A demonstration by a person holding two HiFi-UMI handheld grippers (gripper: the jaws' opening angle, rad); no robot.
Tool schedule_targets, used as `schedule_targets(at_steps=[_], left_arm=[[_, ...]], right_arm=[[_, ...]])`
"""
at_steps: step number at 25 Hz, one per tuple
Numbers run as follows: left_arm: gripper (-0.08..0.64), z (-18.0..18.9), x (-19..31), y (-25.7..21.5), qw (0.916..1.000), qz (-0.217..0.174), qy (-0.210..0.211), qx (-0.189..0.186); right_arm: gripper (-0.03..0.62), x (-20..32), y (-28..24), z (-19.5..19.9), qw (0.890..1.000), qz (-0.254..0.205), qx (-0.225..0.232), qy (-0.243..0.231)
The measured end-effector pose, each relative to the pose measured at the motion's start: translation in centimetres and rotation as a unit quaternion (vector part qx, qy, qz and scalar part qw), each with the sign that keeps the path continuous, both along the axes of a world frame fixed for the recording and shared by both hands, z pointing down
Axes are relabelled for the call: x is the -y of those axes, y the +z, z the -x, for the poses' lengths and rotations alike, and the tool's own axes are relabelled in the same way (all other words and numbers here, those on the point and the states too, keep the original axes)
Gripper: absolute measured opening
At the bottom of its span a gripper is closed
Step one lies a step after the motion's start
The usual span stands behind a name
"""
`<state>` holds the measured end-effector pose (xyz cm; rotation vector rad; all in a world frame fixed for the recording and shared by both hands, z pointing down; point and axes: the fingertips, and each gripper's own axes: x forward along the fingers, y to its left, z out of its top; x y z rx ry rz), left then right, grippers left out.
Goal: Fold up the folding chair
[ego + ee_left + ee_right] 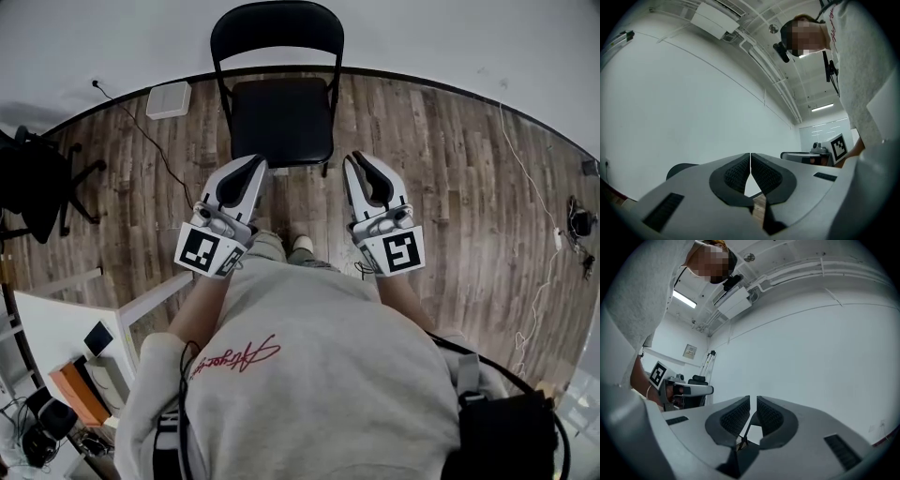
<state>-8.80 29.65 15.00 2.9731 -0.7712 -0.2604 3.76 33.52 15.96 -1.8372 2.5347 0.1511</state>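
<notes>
One black folding chair [281, 117] stands unfolded on the wooden floor [450, 169], its back against the white wall [422, 37]. Two grippers are held level just before the seat's front edge, touching nothing. The left gripper [256, 164] has its jaws pressed together. The right gripper [355, 161] has its jaws all but together, with only a thin slit and nothing between them. To the left stand one black office chair [37, 187] and one white box [169, 99].
</notes>
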Motion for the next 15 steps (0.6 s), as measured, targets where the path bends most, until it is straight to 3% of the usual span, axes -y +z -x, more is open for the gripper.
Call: schedule_targets(at_steps=[3,8,15], left_arm=[[0.018,0.6,0.8,0.8,0.9997,0.010,-0.020,0.008],[0.018,0.8,3.8,2.3,0.9991,0.029,-0.030,0.010],[0.018,-2.1,12.0,4.2,0.9986,0.050,0.013,0.013]], right_arm=[[0.100,0.9,1.1,-1.3,1.000,0.009,0.010,0.001],[0.115,4.3,2.5,-2.8,1.000,0.024,0.006,0.015],[0.172,12.8,4.0,-4.7,0.998,0.043,-0.009,0.045]])
